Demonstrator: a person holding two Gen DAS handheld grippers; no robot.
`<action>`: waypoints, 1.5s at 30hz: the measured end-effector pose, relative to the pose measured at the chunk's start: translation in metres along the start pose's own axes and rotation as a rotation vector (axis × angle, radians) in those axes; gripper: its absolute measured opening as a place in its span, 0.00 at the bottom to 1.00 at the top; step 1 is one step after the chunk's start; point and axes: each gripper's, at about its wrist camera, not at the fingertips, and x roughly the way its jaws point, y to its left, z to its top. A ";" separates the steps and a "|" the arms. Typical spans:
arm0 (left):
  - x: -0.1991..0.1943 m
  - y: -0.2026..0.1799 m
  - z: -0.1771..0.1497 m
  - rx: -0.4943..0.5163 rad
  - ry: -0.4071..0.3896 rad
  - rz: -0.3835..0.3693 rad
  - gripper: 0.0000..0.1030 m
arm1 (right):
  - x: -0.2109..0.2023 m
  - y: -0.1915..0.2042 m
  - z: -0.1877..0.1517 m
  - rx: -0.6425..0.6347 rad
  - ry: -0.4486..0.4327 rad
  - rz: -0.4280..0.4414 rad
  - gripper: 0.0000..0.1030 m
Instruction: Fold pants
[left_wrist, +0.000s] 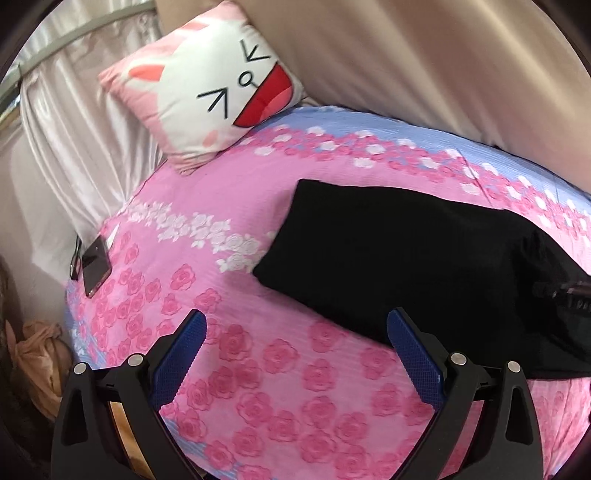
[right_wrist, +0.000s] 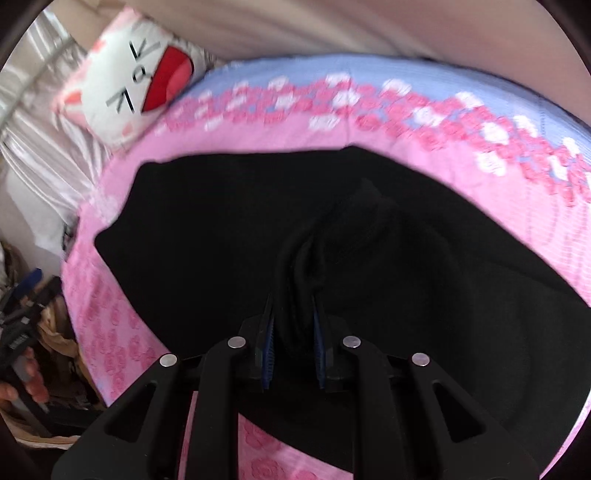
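Note:
Black pants (left_wrist: 406, 254) lie folded over on a pink rose-print bedspread (left_wrist: 240, 369). My left gripper (left_wrist: 295, 332) hangs open above the bedspread, just left of the pants' near edge, with nothing between its blue pads (left_wrist: 413, 358). In the right wrist view the pants (right_wrist: 221, 236) fill the middle of the picture. My right gripper (right_wrist: 293, 306) is shut on a bunched fold of the black cloth, lifted above the rest of the pants. The other gripper (right_wrist: 18, 332) shows at the far left edge, held by a hand.
A pink and white cat-face pillow (left_wrist: 207, 88) leans at the head of the bed. A dark phone (left_wrist: 94, 266) lies near the bed's left edge. Pale curtains (left_wrist: 66, 122) hang behind, and a beige wall cover (left_wrist: 424, 55) runs along the far side.

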 end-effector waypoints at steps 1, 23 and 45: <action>0.003 0.004 0.002 -0.006 0.000 -0.006 0.94 | 0.005 0.001 -0.001 -0.006 0.012 -0.017 0.16; 0.029 -0.042 0.043 0.051 0.002 -0.239 0.94 | -0.127 -0.118 -0.109 0.460 -0.120 -0.362 0.54; 0.038 -0.214 -0.020 0.380 0.105 -0.179 0.94 | -0.176 -0.208 -0.153 0.539 -0.258 -0.332 0.22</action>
